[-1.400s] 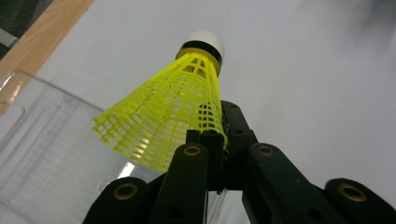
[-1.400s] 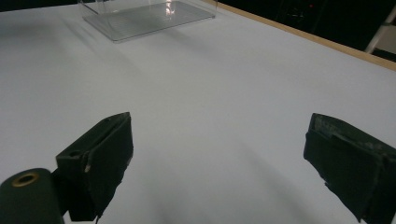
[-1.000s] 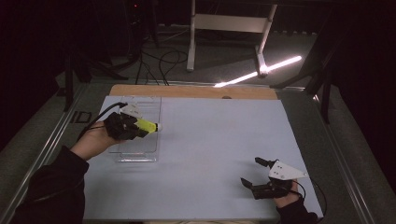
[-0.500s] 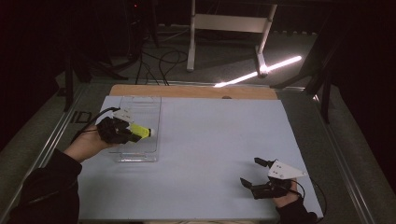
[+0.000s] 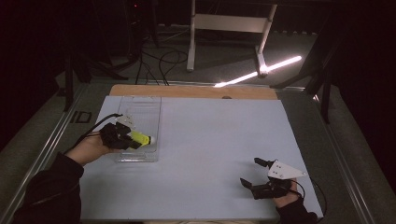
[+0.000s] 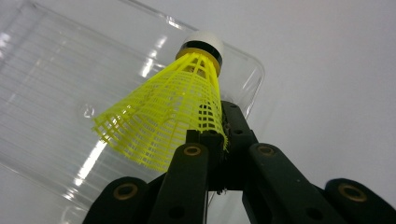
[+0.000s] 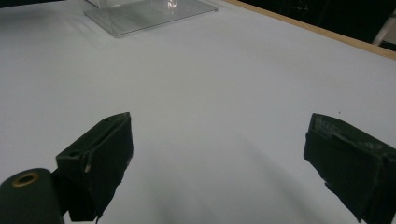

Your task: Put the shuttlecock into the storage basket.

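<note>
A yellow plastic shuttlecock (image 5: pixel 140 138) with a white cork tip (image 6: pixel 203 41) is clamped by its mesh skirt (image 6: pixel 163 116) in my left gripper (image 5: pixel 128 140), which is shut on it. It hangs over the near end of a clear plastic tray (image 5: pixel 142 108) at the table's left, tip pointing right. In the left gripper view the tray (image 6: pixel 46 93) lies right beneath the shuttlecock. My right gripper (image 5: pixel 256 172) rests near the table's front right, jaws wide open with nothing between them; its fingers (image 7: pixel 100 154) frame bare table.
The pale blue table top (image 5: pixel 215 140) has a wooden strip (image 5: pixel 196 91) along its far edge. A metal stand (image 5: pixel 229 32) and cables sit on the dark floor beyond. The clear tray (image 7: pixel 144 14) appears far off in the right gripper view.
My left gripper has drawn back toward the near end of the tray with the shuttlecock and dropped lower. The right gripper has stayed put.
</note>
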### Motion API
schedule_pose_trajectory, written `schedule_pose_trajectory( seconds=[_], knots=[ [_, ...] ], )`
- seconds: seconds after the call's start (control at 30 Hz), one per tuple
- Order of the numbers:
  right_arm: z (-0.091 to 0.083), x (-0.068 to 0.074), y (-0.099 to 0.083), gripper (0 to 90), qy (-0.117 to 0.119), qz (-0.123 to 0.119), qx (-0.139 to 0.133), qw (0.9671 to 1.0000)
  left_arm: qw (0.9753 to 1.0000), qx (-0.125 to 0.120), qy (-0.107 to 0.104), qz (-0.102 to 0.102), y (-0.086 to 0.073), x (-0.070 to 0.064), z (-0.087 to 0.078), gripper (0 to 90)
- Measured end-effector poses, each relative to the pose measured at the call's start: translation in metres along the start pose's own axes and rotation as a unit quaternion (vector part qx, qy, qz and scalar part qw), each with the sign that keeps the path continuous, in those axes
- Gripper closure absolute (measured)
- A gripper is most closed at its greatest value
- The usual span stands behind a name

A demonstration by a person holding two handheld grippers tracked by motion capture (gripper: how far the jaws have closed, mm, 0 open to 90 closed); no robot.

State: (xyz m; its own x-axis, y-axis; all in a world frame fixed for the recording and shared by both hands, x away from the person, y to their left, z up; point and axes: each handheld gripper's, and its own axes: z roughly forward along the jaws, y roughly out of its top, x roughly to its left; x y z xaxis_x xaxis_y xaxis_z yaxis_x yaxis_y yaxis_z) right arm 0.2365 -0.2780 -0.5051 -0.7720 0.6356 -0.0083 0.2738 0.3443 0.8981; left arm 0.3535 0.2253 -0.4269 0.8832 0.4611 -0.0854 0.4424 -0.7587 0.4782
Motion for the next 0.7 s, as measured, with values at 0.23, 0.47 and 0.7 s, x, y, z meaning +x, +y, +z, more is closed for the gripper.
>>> schedule_pose_trajectory(
  seconds=[0.23, 0.47, 0.7],
  knots=[
    [0.0001, 0.0001, -0.0002, 8.5, 0.0, 0.0, 0.002, 1.0, 0.9999, 0.009, -0.014, -0.005, -0.004, 0.0005, 0.005, 89.6],
    [0.0002, 0.0001, -0.0003, 8.5, -0.001, 0.0, 0.002, 1.0, 0.9998, 0.013, -0.016, -0.009, -0.0025, 0.0029, 0.0052, 89.5],
    [0.0004, -0.0001, -0.0006, 8.5, 0.0, 0.0, 0.003, 1.0, 0.9996, 0.022, -0.017, -0.001, 0.0001, 0.0041, 0.0078, 89.5]
  ],
)
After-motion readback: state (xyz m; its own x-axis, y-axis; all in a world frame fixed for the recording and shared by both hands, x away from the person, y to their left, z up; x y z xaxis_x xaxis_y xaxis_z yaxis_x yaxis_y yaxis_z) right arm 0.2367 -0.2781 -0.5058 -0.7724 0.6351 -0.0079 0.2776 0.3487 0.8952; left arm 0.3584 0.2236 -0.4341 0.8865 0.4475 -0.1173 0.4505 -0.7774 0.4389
